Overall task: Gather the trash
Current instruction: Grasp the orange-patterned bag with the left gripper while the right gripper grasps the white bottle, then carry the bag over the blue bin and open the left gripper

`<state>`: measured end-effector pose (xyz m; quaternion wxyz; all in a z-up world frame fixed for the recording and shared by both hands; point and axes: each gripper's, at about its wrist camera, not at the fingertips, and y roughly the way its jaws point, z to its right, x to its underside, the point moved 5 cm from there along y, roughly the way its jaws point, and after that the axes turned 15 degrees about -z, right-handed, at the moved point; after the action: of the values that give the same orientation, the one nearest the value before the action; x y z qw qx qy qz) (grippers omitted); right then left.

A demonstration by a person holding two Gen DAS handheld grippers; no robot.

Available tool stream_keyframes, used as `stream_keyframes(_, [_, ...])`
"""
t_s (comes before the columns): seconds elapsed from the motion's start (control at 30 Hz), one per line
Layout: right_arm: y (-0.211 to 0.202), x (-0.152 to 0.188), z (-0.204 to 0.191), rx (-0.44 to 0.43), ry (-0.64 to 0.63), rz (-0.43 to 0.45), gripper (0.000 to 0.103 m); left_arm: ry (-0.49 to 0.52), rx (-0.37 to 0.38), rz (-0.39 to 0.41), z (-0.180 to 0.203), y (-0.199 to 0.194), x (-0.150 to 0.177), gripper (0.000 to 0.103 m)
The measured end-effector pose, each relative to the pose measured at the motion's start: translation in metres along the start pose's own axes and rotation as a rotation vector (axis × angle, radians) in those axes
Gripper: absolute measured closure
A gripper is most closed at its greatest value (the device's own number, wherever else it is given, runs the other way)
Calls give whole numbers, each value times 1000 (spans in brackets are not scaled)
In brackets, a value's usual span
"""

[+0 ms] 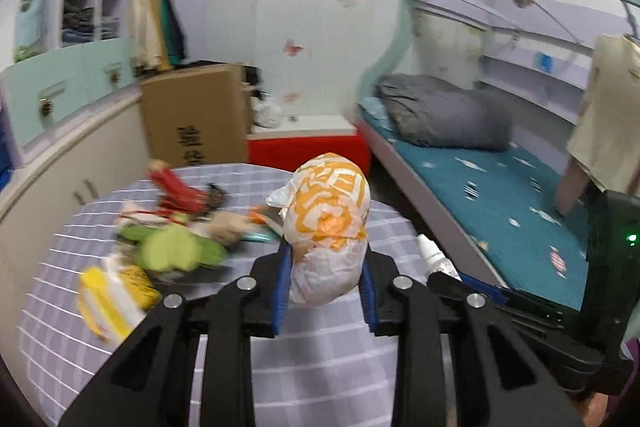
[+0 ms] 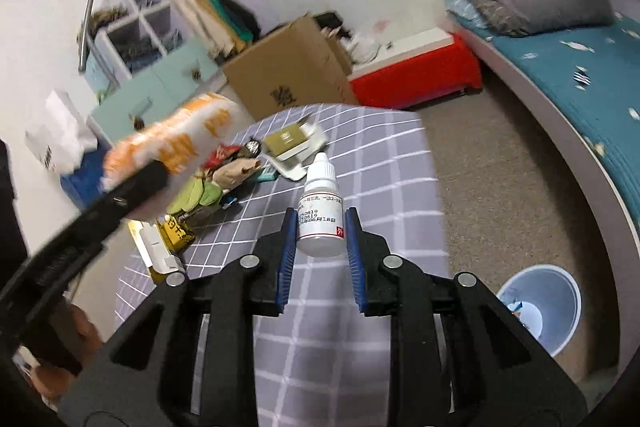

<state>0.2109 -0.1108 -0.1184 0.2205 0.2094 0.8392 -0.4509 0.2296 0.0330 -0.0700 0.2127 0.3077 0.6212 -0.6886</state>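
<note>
My left gripper (image 1: 325, 259) is shut on a crumpled orange-and-white paper wrapper (image 1: 328, 223) and holds it above the round table (image 1: 328, 359) with its grey checked cloth. The wrapper also shows blurred at the left of the right wrist view (image 2: 180, 143). My right gripper (image 2: 322, 227) is shut on a small white dropper bottle (image 2: 320, 215), held upright above the table (image 2: 392, 163). The bottle also shows in the left wrist view (image 1: 434, 259). A pile of trash (image 1: 176, 231) lies on the table: green, red and yellow wrappers and small boxes (image 2: 224, 183).
A pale blue waste bin (image 2: 538, 307) stands on the carpet at the lower right. A cardboard box (image 2: 288, 75) and a red storage box (image 2: 416, 75) stand beyond the table. A bed (image 1: 500, 187) runs along the right. Cabinets (image 1: 68, 135) line the left wall.
</note>
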Motion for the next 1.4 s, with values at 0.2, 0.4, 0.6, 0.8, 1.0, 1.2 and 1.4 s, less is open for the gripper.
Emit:
stream_keyframes(0.2, [-50,29,65,64,123,89,79,100,101,-57,85,21,20,74])
stream_keyframes(0.4, [-65,72,151,166,281,82,79,219,174,-209,168,80,57,74])
stream_keyframes(0.6, [-37,121,232,239,437,-4,79,280,202,-469,214,178,110,74])
stream_keyframes(0.8, [-13,146,285,277,550,-41,79,333,202,-633,245,247,151,73])
stream_keyframes(1.0, [-4,156,317,296,616,-33,79,348,284,-662,275,277,153,53])
stream_keyframes(1.2, [10,169,336,317,649,-72,79,378,186,-712,267,306,170,30])
stream_keyframes(1.4, [29,178,339,303,664,-112,79,316,132,-791,246,327,186,30])
